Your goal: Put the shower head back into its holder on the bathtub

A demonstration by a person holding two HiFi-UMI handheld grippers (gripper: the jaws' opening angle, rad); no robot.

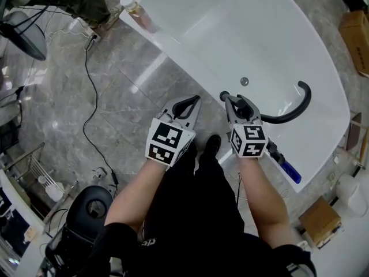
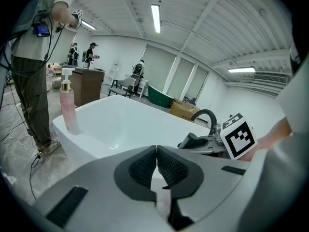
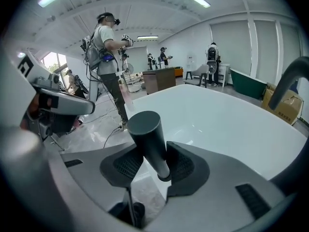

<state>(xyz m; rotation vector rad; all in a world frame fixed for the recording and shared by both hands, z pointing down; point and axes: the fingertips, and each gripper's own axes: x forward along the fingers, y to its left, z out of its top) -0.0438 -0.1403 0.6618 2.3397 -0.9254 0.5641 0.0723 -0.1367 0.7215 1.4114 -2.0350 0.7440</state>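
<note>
Right tool clamps the dark grey cylindrical shower head at the white bathtub; left tool clenched, empty; seating it in the holder apparently remains.

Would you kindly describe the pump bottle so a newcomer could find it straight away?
Start at the white bathtub. On its rim, at the upper-left corner in the head view, stands the pump bottle. It is the only upright pink container there, with a white pump top.

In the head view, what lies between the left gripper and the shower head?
Only a strip of grey floor and the bathtub's white rim; the head view shows nothing else there.
</note>
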